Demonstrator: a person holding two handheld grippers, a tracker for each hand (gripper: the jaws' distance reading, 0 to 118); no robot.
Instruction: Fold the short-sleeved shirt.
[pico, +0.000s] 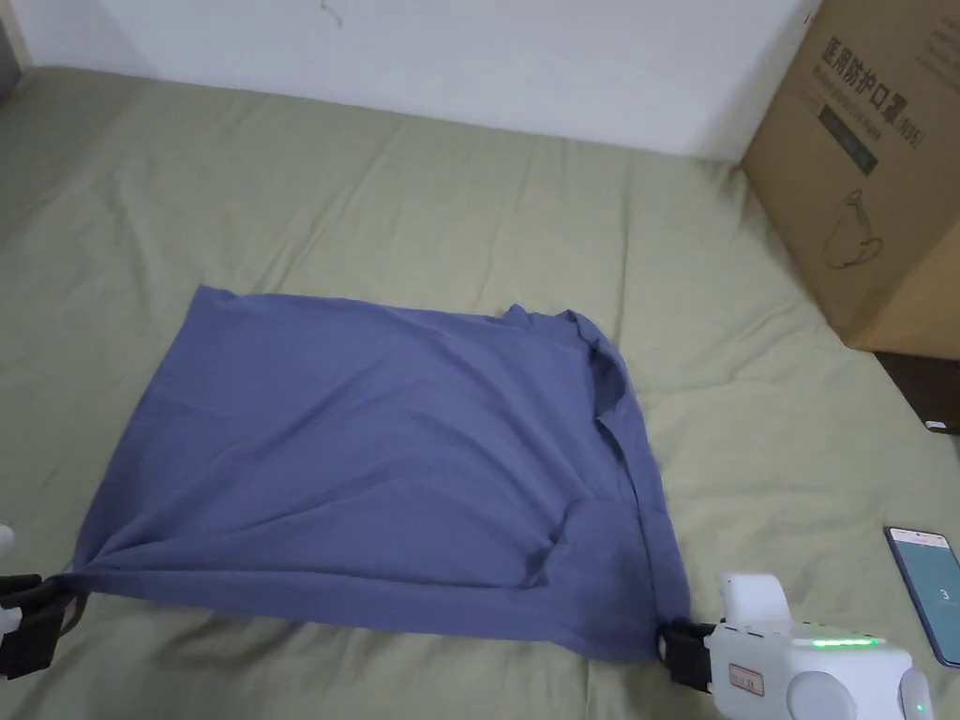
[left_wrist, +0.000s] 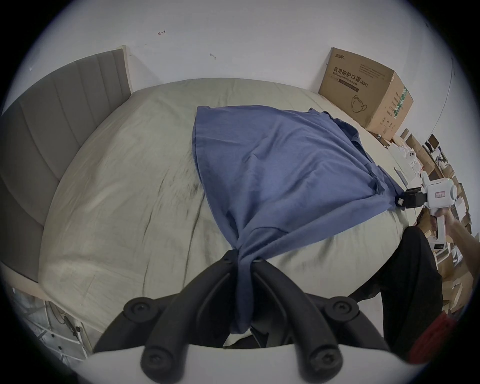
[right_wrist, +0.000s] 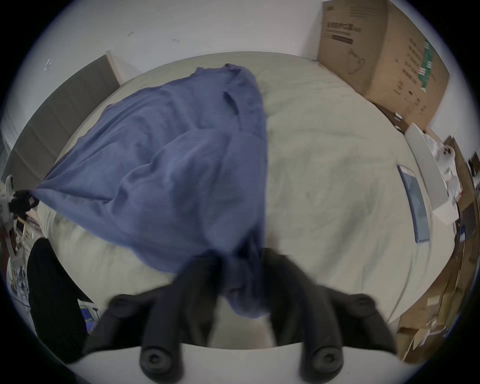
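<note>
While the blue short-sleeved shirt (pico: 375, 450) is lying on the bed (pico: 450, 216), seemingly folded once, we are pinching its near corners with left tool (left_wrist: 242, 259) and right tool (right_wrist: 233, 262); further folds are remaining.

Shirt (pico: 375, 450) lies mid-bed (pico: 422, 206), spread left-right. L gripper (pico: 37, 609) at its near-left corner, R gripper (pico: 680, 652) at near-right corner, both by bed's near edge. Box (pico: 862, 169) stands far right, behind & right of shirt, vs wall (pico: 469, 47). Phone (pico: 928, 591) on bed, right of R gripper.
</note>
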